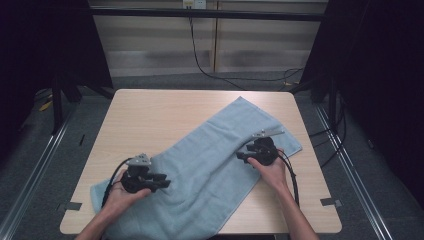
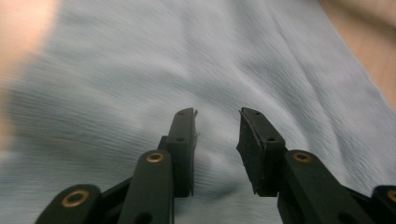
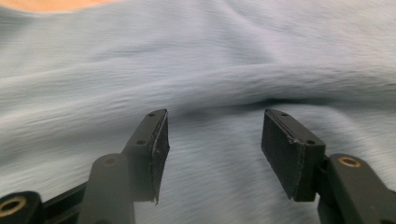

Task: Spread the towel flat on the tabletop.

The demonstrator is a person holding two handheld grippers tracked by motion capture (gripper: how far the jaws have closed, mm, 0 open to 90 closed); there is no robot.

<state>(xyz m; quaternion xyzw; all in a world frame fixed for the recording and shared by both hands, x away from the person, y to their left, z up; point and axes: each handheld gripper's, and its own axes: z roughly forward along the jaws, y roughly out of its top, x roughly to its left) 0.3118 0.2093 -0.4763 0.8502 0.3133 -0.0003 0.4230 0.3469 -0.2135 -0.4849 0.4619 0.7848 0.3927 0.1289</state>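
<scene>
**Working a soft towel flat on the bench**

Looking down, we see a pale blue towel [image 1: 210,165] lying slantwise across the wooden bench [image 1: 150,115], one end near the far right corner, the other at the near left edge; it lies in one layer with slight ripples. We judge it light, limp and not fragile; it will sag and drag when lifted, so we would pinch it at a corner or along a hem rather than mid-cloth. Our left gripper [image 2: 217,128] hovers over the near left end, jaws partly apart, nothing between them; our right gripper [image 3: 215,135] sits over the right edge, jaws wider apart, also empty. The bench top is smooth, pale wood; beyond it we see grey floor, dark frames and a trailing cable [image 1: 200,60].
</scene>
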